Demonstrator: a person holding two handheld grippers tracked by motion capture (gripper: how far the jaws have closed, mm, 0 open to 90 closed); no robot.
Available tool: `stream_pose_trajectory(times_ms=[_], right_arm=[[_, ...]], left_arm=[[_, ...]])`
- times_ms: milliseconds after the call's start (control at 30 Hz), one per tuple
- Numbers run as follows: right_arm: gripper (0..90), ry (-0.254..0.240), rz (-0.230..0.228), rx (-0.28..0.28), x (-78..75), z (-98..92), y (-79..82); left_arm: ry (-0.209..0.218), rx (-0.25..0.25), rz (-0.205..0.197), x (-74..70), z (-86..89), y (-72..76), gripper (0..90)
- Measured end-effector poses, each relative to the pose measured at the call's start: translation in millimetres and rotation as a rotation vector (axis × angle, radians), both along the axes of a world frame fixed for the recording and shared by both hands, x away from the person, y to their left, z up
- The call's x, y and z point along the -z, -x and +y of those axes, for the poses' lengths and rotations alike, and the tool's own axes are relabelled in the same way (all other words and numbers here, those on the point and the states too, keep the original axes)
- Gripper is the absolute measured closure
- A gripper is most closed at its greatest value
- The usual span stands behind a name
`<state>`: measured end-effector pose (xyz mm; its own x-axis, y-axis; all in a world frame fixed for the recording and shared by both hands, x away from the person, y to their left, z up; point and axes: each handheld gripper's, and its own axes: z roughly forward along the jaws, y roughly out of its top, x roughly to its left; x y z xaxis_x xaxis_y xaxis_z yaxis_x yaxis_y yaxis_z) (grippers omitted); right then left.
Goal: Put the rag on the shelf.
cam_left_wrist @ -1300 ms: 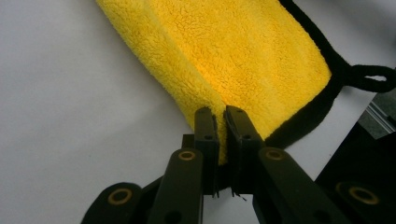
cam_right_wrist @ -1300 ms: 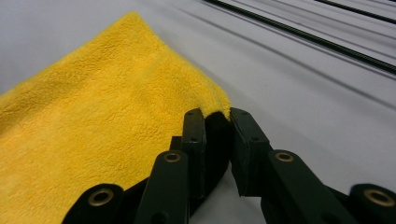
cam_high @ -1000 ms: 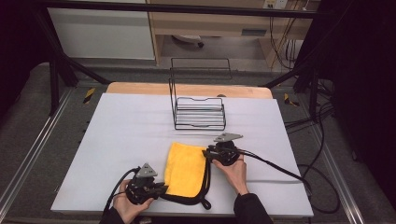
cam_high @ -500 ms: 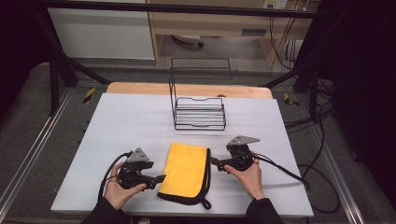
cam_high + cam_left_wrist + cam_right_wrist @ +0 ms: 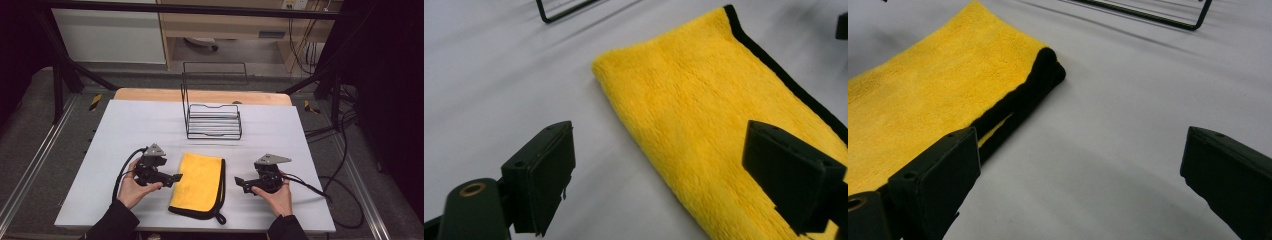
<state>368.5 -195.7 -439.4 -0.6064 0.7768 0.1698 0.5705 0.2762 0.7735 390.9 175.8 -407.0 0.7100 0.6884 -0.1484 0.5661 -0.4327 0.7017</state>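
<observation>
Tongs (image 5: pixel 176 178) (image 5: pixel 239 183) flank towel (image 5: pixel 197 184) on white table (image 5: pixel 130 125).

In the left gripper view the yellow cloth (image 5: pixel 719 125) runs off the lower right edge, and only a corner of the wire rack (image 5: pixel 559 12) shows at the top. In the right gripper view the cloth (image 5: pixel 923 95) is cut off at the left edge.
</observation>
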Motion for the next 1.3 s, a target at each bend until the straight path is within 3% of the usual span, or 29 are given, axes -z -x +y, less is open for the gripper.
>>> stream_pose_trajectory(times_ms=[200,400,500,633,933,1300], right_arm=[[3.3,-0.007,0.003,-0.003,0.8,-0.6,2.4],[3.4,-0.004,0.002,-0.002,2.4,0.4,2.2],[3.6,-0.004,0.000,0.001,2.1,0.3,2.5],[4.2,-0.004,-0.012,0.008,2.6,0.5,2.3],[5.7,-0.002,-0.002,-0.002,4.6,2.1,1.9],[4.2,-0.040,0.006,0.004,4.3,3.7,-0.1]], left_arm=[[0.011,-0.037,-0.002,2.4,-7.5,-21.3,19.5],[-0.027,-0.060,-0.008,12.6,-18.8,-37.6,25.8],[-0.027,-0.077,0.003,21.0,-23.3,-43.6,30.2],[-0.069,-0.090,0.016,30.2,-26.1,-48.1,38.9],[0.002,-0.082,0.086,36.1,-25.4,-51.6,58.6],[0.017,-0.071,0.100,37.3,-28.0,-47.6,75.6]])
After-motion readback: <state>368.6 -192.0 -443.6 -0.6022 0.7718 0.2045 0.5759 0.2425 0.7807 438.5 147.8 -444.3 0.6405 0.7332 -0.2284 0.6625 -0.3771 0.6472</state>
